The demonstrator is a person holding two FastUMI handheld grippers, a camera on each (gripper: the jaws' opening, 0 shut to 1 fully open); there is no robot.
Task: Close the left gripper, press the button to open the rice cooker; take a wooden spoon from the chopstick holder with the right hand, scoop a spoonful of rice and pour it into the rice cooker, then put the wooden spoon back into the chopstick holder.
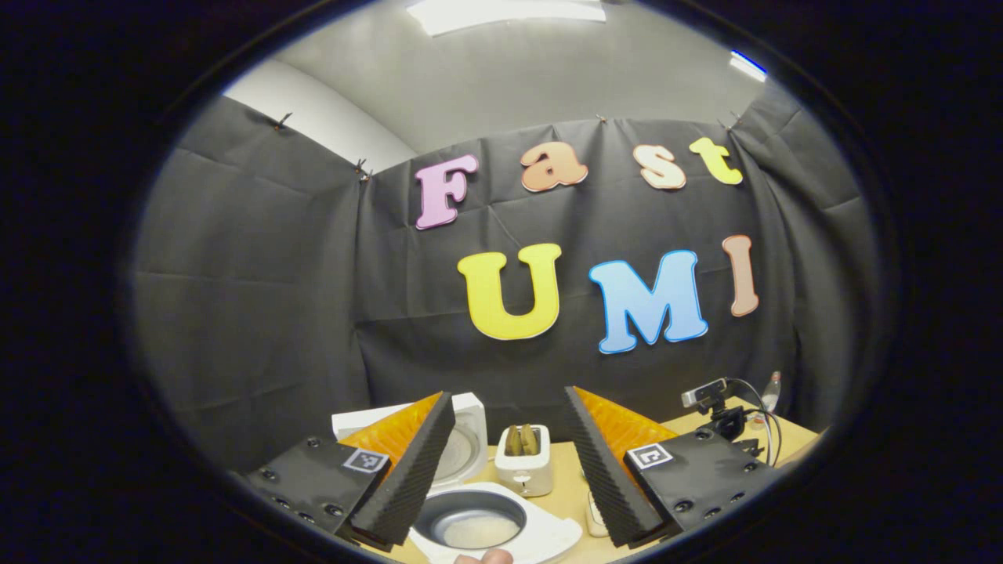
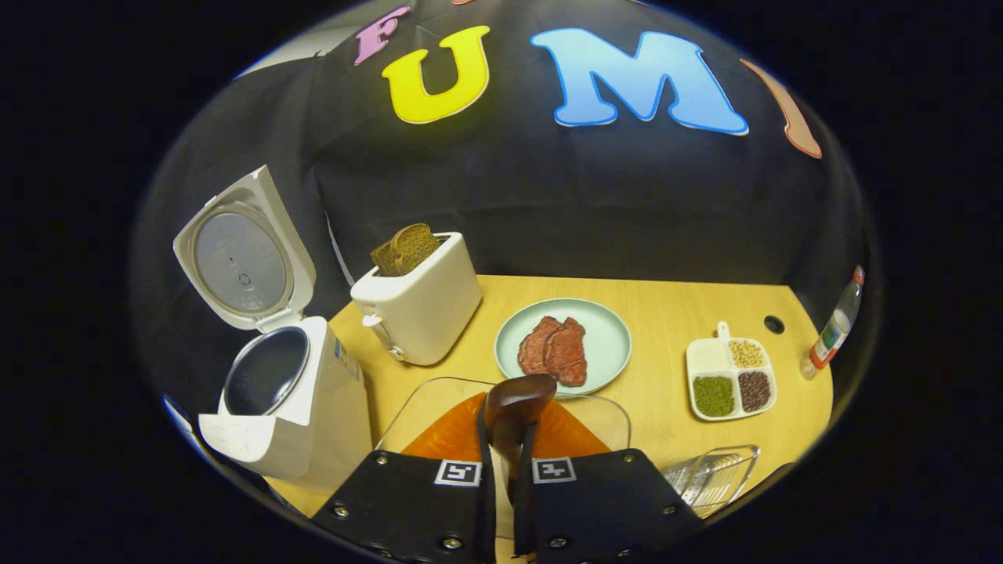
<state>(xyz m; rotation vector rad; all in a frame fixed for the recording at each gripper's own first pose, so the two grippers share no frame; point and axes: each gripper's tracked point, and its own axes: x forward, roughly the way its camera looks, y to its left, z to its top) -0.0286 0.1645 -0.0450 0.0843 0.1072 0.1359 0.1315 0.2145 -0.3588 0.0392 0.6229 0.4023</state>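
Wooden table (image 2: 674,313), unlabelled rice cooker (image 2: 290,399)

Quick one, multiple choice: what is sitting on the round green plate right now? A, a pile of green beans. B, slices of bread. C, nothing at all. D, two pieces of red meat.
D: the plate in the right gripper view carries two pieces of red meat lying side by side, while the bread stands in the toaster.

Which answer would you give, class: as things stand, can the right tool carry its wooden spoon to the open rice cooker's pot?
Probably yes. The right tool is shut on the wooden spoon, the rice cooker stands to its left with its lid tipped back, and nothing lies between them.
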